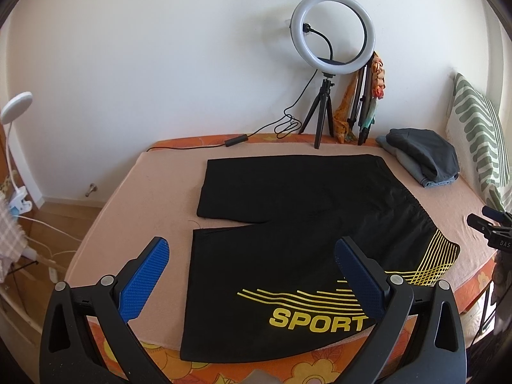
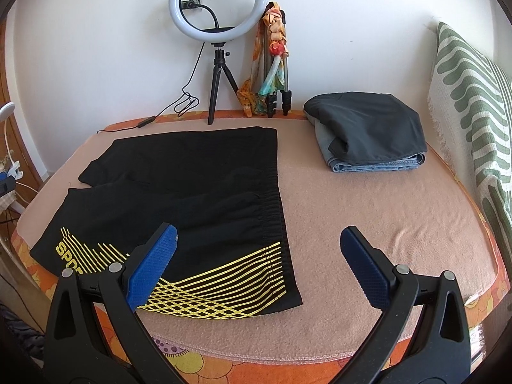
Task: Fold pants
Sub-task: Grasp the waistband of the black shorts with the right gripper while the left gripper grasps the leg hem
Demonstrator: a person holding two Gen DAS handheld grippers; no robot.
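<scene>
- currently the black shorts lie spread flat on the pink blanket, both legs apart and unfolded, waistband toward the right side, leg hems toward the left.
- yellow stripes and the word "sport" sit on the near leg, close to the bed's front edge.
- left gripper hovers above the near leg; jaws spread wide, nothing between them, no contact with cloth.
- right gripper hovers over the near waistband corner; jaws likewise apart and empty. its left finger overlaps the striped area in view; whether it touches cannot be told.
- a pile of folded clothes rests at the far right of the blanket, well apart from the shorts.
- ring light on a tripod stands against the wall behind; a striped cushion leans at the right.
- judgement: no fold is made yet; the step in hand is the approach for the first grasp.
- judgement: next move calls for each gripper to descend and pinch the near edge, left at the hem, right at the waistband, then carry the near leg over onto the far leg with edges matched.
- risk: thin fabric may slip or bunch if only one layer is caught.
</scene>
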